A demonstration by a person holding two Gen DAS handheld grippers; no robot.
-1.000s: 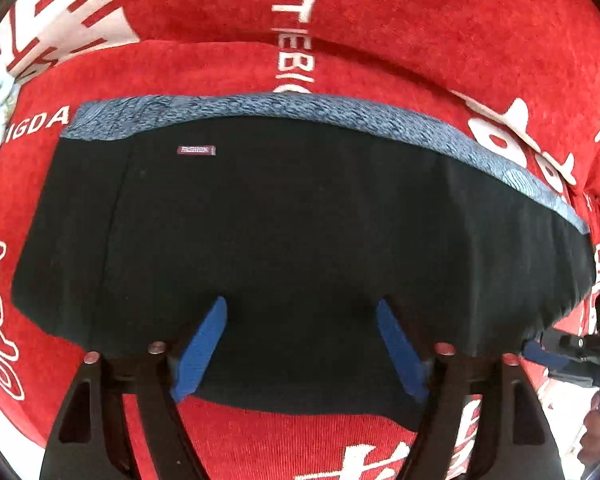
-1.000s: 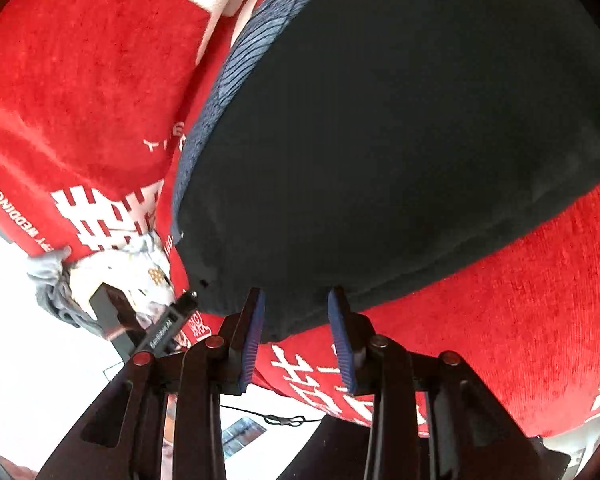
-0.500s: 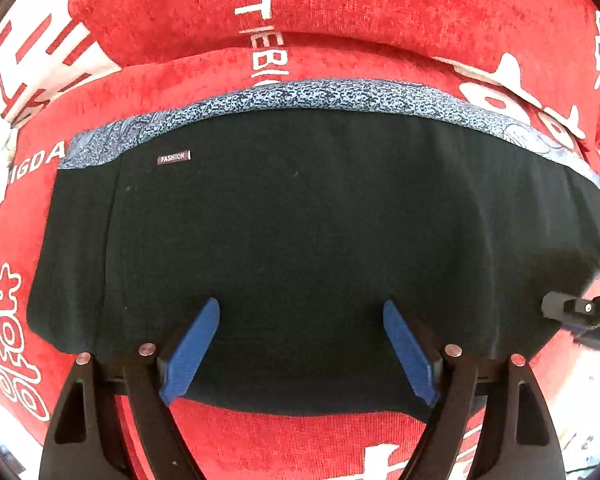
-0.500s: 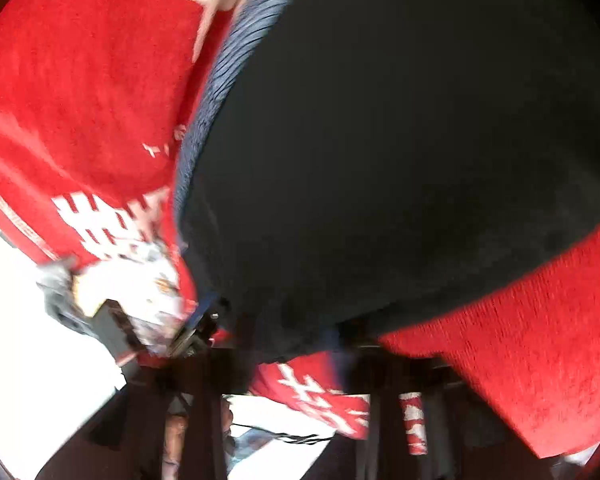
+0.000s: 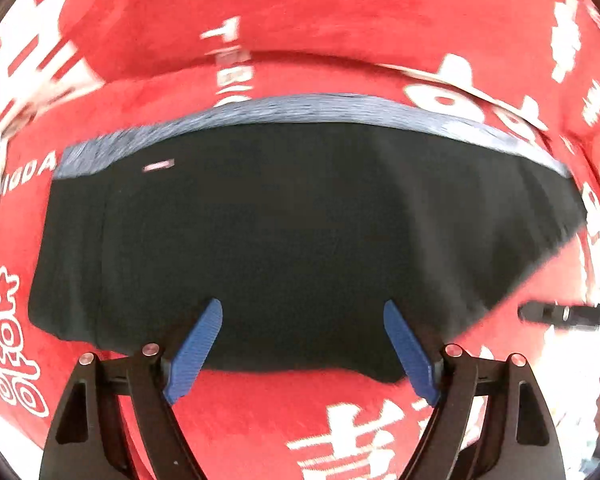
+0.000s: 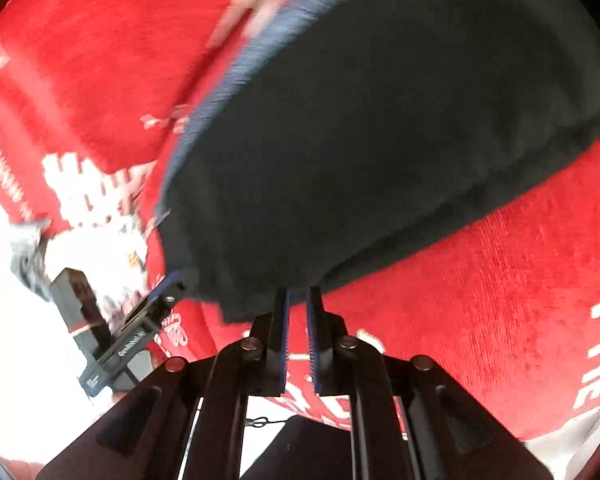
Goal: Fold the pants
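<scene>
Right gripper (image 6: 298,300): jaws nearly together, tips clamped on the pants' near edge, having just closed.
Pants (image 6: 380,140): dark, blue-grey waistband on left, lying on red cloth.
Red cloth (image 6: 480,300): white lettering.

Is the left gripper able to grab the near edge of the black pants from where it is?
Probably yes. The left gripper is open wide, and the near edge of the black pants lies right between its blue fingers. Only the red blanket lies under it, and nothing blocks the way.

Even, bright lighting; both views motion-blurred, fisheye-bent at the edges; glare whites out the area left of the pants (image 6: 360,140).
</scene>
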